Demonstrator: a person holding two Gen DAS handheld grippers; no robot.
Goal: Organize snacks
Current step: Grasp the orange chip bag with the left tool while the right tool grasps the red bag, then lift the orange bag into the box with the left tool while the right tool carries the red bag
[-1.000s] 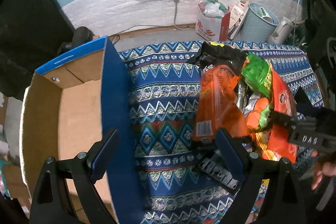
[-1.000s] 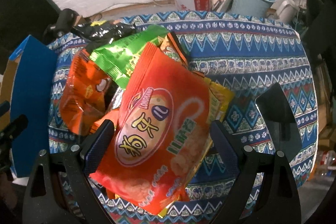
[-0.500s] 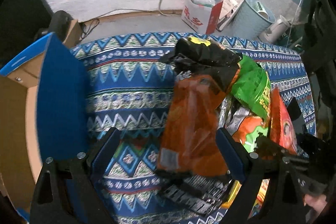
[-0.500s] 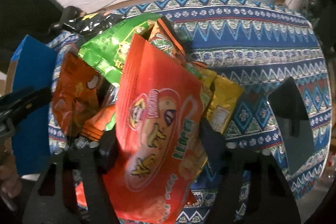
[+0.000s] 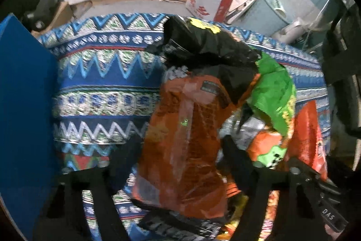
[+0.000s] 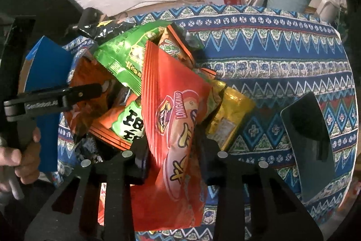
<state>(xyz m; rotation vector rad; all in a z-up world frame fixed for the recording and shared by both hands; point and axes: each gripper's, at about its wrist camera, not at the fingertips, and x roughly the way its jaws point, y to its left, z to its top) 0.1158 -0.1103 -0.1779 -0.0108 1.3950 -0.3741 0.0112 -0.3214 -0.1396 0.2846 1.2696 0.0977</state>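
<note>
My right gripper (image 6: 171, 157) is closing, pinching the red bag (image 6: 178, 119) atop the bench pile; my left gripper (image 5: 178, 164) is closing around the orange bag (image 5: 185, 141). I should grip firmly, then lift clear.

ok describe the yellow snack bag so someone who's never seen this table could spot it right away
Start at the patterned blue tablecloth and find the heap of snack bags on its left half. At the heap's right edge, just right of the big red Longkang bag pinched in the right claw, lies the yellow bag. It is the only shiny golden-yellow one; its neighbours are red, orange or green.
</note>
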